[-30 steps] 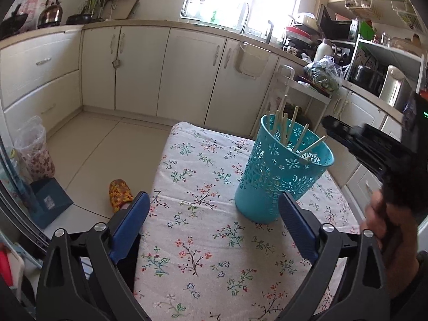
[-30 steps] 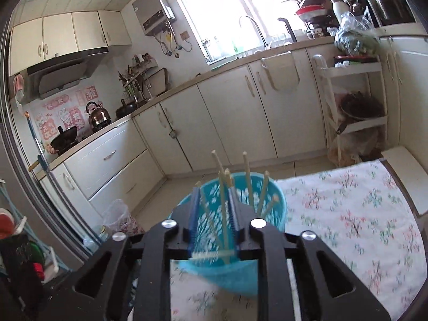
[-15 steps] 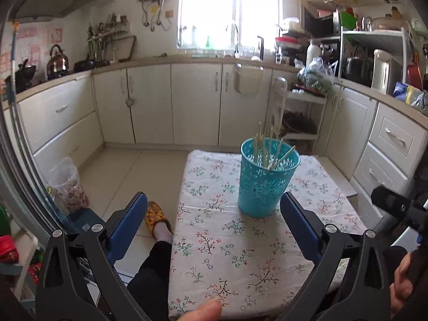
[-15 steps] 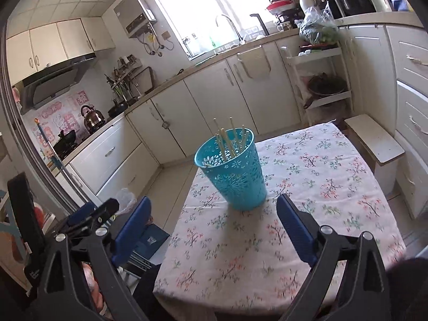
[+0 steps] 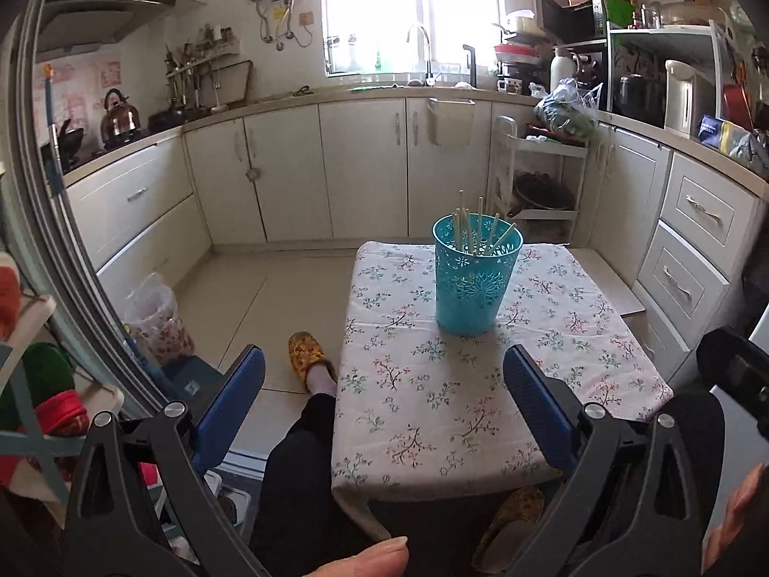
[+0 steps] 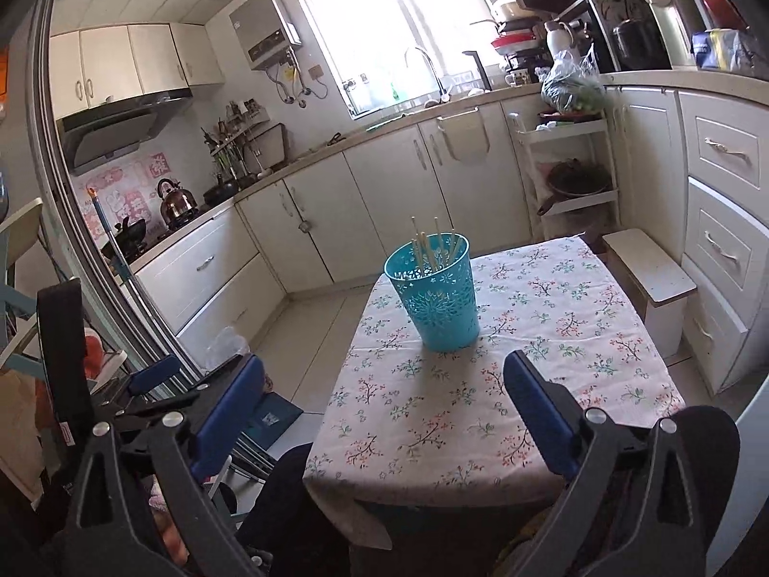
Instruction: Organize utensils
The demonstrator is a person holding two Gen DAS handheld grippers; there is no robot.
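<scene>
Both tongs (image 5: 384, 384) (image 6: 384, 384) gape empty (no legible writing) near turquoise basket (image 5: 473, 279).

A small low table (image 5: 480, 493) carries everything, covered by a white tablecloth (image 5: 432, 384) printed with small flower sprigs that hangs over its near edge. Directly on the cloth, toward the far side, stands one upright turquoise openwork basket (image 5: 468, 288) with pale chopsticks (image 5: 476, 228) leaning inside it, their tops above the rim.
</scene>
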